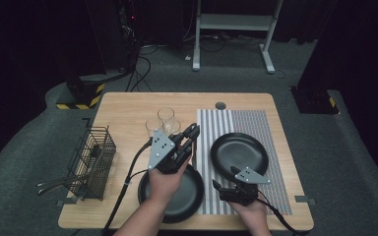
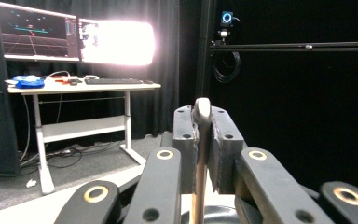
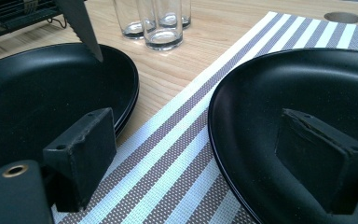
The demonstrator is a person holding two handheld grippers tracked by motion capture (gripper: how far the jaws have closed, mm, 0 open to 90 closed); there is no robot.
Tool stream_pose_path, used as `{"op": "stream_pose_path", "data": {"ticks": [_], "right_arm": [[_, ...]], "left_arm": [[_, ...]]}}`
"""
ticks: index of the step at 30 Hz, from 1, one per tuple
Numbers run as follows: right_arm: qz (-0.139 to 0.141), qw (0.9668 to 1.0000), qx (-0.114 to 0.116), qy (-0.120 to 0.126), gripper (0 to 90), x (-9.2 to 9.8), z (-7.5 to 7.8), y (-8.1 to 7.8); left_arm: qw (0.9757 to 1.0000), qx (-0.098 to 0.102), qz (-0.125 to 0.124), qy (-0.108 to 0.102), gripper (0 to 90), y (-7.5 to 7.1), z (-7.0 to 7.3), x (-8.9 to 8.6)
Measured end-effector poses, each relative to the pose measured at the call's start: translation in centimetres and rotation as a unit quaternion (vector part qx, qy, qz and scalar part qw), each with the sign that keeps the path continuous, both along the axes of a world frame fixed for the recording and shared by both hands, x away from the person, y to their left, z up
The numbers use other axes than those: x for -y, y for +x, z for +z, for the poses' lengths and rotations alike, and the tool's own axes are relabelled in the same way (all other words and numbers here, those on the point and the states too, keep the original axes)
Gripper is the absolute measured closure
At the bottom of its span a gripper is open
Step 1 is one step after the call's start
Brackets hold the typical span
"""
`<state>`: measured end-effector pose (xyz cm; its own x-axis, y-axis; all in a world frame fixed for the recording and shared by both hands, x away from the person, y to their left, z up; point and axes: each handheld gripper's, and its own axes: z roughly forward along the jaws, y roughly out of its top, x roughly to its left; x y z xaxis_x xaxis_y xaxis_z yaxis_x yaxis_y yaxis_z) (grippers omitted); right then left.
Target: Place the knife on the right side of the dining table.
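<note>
My left gripper (image 1: 193,132) is raised over the table's middle, tilted up and away, above the near black plate (image 1: 189,199). Its jaws (image 2: 202,114) are shut on the pale handle of a knife (image 2: 200,154). The serrated blade of that knife (image 3: 81,25) hangs point-down over that plate (image 3: 32,93). My right gripper (image 1: 225,178) rests low near the front edge, open, with nothing between its jaws (image 3: 205,154). It looks along the striped placemat (image 3: 177,149) between the two plates. The second black plate (image 1: 238,152) lies on the placemat (image 1: 275,172).
Three clear glasses (image 1: 162,123) stand behind the left gripper, close to the knife's path (image 3: 161,23). A black wire cutlery rack (image 1: 93,160) with utensils sticking out sits at the left edge. A round cable hole (image 1: 220,105) marks the far side of the table.
</note>
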<state>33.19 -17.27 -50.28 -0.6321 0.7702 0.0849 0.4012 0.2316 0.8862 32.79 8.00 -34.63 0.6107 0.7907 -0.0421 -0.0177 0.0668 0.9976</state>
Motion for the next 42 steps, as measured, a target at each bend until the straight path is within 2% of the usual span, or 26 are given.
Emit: {"op": "stream_pose_path", "data": {"ticks": [4,23,33,42], "right_arm": [[0.001,1.0000,0.000,0.002,12.4,0.0,0.0,0.0],[0.002,1.0000,0.000,0.004,12.5,0.0,0.0,0.0],[0.003,1.0000,0.000,0.008,13.1,0.0,0.0,-0.1],[0.004,0.9999,-0.001,0.012,13.6,-0.1,0.2,-0.1]], "left_arm": [[1.0000,-0.003,-0.004,-0.003,82.8,0.3,-0.3,0.6],[0.9994,-0.022,-0.025,0.008,82.9,1.5,-2.4,3.0],[0.9988,-0.037,-0.031,0.013,82.9,1.7,-3.9,3.4],[0.9984,-0.042,-0.034,0.015,82.9,1.5,-4.8,3.6]]}}
